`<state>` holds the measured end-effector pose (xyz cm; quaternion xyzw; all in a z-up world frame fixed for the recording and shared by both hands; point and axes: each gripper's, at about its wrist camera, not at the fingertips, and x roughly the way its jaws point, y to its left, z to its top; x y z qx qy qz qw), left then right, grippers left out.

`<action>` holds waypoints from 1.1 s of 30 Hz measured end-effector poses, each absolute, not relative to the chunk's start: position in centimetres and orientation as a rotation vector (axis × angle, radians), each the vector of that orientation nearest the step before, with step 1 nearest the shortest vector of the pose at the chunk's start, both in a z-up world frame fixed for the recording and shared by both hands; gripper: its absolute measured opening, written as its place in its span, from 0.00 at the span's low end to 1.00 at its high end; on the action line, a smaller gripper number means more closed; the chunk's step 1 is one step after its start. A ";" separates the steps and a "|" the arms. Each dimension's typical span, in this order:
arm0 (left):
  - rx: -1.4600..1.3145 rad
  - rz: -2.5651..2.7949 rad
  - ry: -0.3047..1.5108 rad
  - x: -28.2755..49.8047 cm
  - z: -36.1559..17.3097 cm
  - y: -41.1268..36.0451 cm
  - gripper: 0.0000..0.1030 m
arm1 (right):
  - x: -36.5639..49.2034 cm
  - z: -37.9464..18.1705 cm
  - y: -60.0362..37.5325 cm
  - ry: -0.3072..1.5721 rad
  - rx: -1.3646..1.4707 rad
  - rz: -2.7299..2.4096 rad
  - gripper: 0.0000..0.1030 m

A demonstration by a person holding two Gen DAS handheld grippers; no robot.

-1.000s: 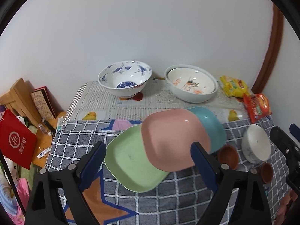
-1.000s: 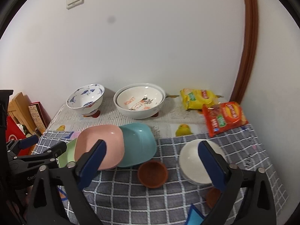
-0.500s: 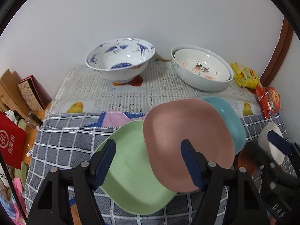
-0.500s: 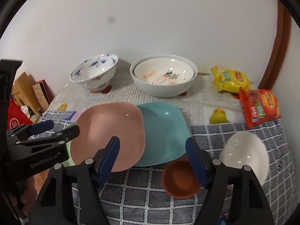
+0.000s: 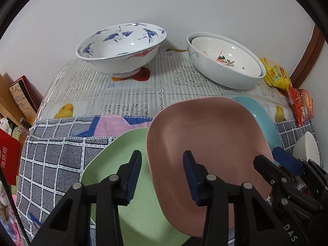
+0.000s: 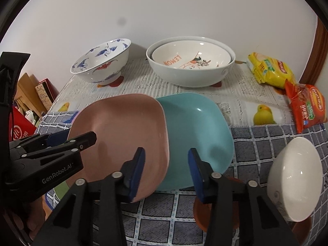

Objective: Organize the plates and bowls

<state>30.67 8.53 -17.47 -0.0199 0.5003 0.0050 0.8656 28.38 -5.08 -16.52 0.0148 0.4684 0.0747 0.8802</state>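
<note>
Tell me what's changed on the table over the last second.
Both grippers came down toward the overlapping plates, jaws closing: the left gripper over the pink plate's left edge, the right gripper over the pink-teal overlap. Nothing is gripped yet. Plates and bowls stayed put.

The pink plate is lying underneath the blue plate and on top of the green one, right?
Not quite. The pink plate lies on top of the blue plate: the right wrist view shows its edge covering the blue one's left side. The rest holds: in the left wrist view the pink plate also overlaps the green plate.
</note>
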 end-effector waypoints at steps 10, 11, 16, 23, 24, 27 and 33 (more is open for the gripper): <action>-0.038 0.023 1.029 30.7 -17.6 8.6 0.16 | 28.9 -17.5 -5.0 0.992 0.067 0.166 0.12; -0.049 0.021 1.031 30.6 -17.5 8.8 0.15 | 28.8 -17.5 -5.0 0.990 0.071 0.163 0.11; -0.056 0.011 1.015 30.0 -16.4 8.8 0.15 | 28.3 -16.5 -5.3 0.964 0.078 0.153 0.08; -0.064 -0.019 0.987 28.5 -13.6 8.1 0.15 | 26.4 -13.5 -6.3 0.914 0.088 0.139 0.08; -0.062 -0.021 0.981 28.3 -13.2 7.9 0.15 | 26.0 -12.9 -6.5 0.908 0.091 0.137 0.08; -0.052 -0.032 0.958 27.2 -11.7 7.3 0.15 | 24.9 -11.5 -6.8 0.888 0.095 0.130 0.08; -0.055 -0.047 0.920 24.9 -9.2 6.4 0.15 | 22.3 -8.6 -7.6 0.845 0.085 0.111 0.08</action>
